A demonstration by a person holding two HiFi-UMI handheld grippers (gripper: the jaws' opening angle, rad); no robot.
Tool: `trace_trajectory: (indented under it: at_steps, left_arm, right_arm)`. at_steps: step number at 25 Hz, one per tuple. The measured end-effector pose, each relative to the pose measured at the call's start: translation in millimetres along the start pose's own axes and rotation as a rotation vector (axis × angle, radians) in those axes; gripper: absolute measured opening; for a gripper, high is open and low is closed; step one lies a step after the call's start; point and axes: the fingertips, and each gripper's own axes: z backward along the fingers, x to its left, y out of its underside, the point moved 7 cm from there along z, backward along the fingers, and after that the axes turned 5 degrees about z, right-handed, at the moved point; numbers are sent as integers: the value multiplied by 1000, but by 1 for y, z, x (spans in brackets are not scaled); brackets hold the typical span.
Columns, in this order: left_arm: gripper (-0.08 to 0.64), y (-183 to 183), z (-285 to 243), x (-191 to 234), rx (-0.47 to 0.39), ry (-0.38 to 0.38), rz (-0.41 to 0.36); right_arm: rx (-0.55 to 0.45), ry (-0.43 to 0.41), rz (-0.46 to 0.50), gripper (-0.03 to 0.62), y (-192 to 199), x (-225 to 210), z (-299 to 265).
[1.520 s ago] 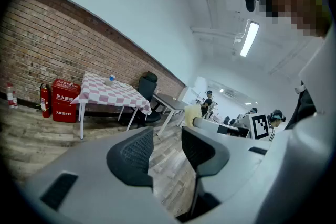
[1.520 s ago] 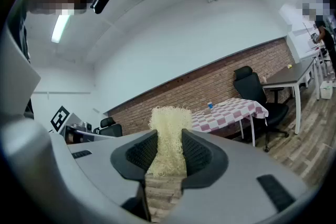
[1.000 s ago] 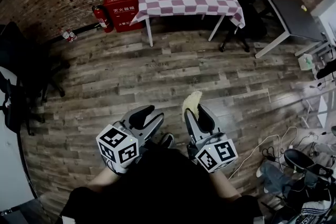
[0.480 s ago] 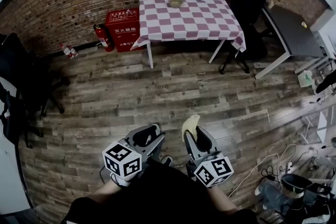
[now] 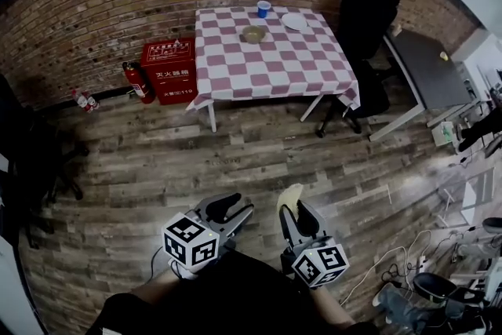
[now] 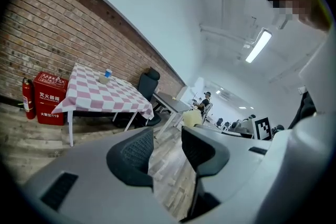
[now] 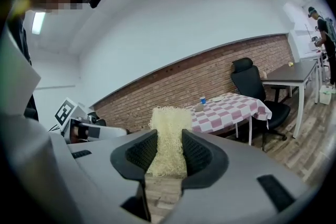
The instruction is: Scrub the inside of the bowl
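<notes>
Bowl sits on the far half of the table, which is covered by a pink-and-white checked cloth. It is well apart from both grippers. A blue cup stands behind it and a white plate lies to its right.

Both grippers are low in the head view, close to the person's body and over the wooden floor. The right gripper has its 2 jaws pressed onto a pale yellow, fibrous scrubber, whose upper end sticks out past the fingertips. The left gripper is just beside it. Its jaws are spread, and only floorboards show in the gap.

A red cabinet and a fire extinguisher stand against the brick wall left of the table. A black office chair is at the table's right side, with a grey desk beyond it.
</notes>
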Motion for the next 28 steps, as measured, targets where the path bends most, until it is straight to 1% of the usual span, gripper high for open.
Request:
trace_trajectory:
  at_steps: [6,11,14,19,25,28]
  left_arm:
    - [176,-53,-11,65,-20,13,31]
    - [176,-88,-12,96,-52,12,44]
    - [176,-99,-16,115,-77,-7,67]
    - [176,-102,-22,141,-85,-44,118]
    - [176,-129,-46,160,-97,-102,104]
    - [176,-144,-69,170,-94,-120,115]
  right_arm:
    - [38,24,11,155,-25,-2,-75]
    - [70,37,15,155,-45,-6,-119]
    - [98,7,22,155,-48,-6,-146]
    - [122,-39,15,155,-49,-16,-183]
    - [129,-98,-4,155,-61,-42,-227]
    - [139,-119,-13,155,-72,-63,-248]
